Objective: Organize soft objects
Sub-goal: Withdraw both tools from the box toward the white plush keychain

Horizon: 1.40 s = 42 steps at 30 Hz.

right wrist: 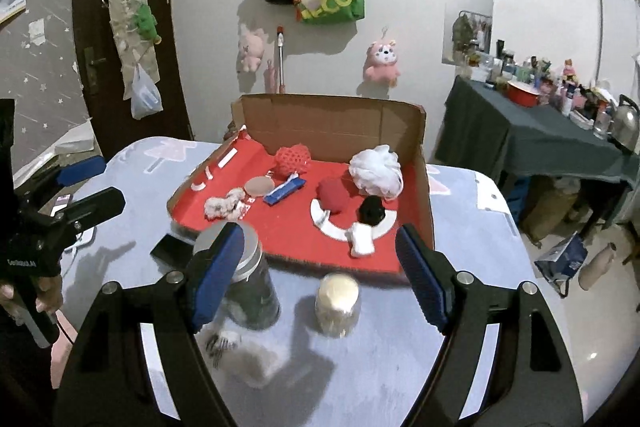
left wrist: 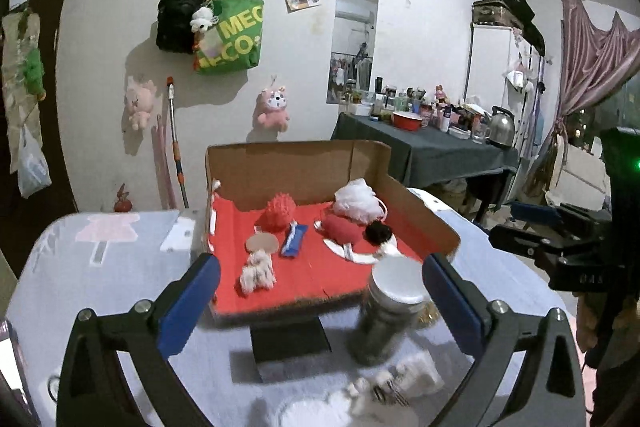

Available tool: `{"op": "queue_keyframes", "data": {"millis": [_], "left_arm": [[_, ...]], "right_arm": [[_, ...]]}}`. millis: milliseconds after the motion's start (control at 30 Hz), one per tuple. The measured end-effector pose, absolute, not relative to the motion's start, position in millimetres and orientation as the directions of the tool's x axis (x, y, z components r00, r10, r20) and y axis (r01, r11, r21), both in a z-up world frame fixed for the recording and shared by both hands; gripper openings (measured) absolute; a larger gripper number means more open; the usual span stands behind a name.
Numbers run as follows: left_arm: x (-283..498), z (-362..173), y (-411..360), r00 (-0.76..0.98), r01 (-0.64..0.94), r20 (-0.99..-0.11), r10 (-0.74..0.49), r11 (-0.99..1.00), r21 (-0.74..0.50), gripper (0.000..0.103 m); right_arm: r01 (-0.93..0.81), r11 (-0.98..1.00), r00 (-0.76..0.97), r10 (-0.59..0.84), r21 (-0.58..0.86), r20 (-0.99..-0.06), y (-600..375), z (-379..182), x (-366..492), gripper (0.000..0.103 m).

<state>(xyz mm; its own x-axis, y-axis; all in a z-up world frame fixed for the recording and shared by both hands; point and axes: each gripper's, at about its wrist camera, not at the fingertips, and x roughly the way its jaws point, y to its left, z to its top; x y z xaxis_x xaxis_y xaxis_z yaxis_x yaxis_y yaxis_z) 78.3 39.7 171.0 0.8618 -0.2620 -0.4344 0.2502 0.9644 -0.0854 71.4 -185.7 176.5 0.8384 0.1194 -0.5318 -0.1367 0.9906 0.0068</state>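
While both grippers' fingers (left wrist: 192,303) (right wrist: 218,275) gape empty, white mesh pouf (right wrist: 376,167) looks fluffy.

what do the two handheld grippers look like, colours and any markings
Both are black angular frames with silver round screws at the finger joints and ribbed blue pads on the inner finger faces. That shows on the left gripper and the right gripper alike. Seen from the side in the right wrist view, the left one carries small white lettering on its black body, too small to read, above a grey handle.
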Motion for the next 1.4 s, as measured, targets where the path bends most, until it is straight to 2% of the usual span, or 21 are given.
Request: {"op": "queue_keyframes", "data": {"millis": [100,233,567,900,1400], "left_arm": [[62.5,160.5,39.1,0.866,0.237,-0.433,-0.252,0.967,-0.090,0.103],[44.6,151.0,35.1,0.875,0.222,-0.425,-0.231,0.972,-0.071,0.103],[34.4,103.6,20.9,0.857,0.203,-0.473,-0.204,0.978,-0.055,0.103],[44.0,48.4,10.1,0.770,0.214,-0.598,-0.222,0.973,-0.086,0.103],[70.4,22.0,-6.1,0.603,0.275,-0.755,-0.259,0.955,-0.108,0.103]], "right_arm": [[-0.118,0.993,0.852,0.094,-0.014,-0.515,-181.9,169.9,54.5,0.078],[-0.107,0.994,0.869,0.100,0.014,-0.485,-181.8,161.0,29.9,0.084],[0.020,1.000,0.903,-0.025,-0.017,-0.430,-175.4,116.1,3.9,0.084],[0.030,0.999,0.829,-0.017,0.014,-0.559,-179.2,48.2,19.5,0.084],[0.001,1.000,0.785,0.018,0.031,-0.620,-186.8,33.6,36.0,0.084]]}}
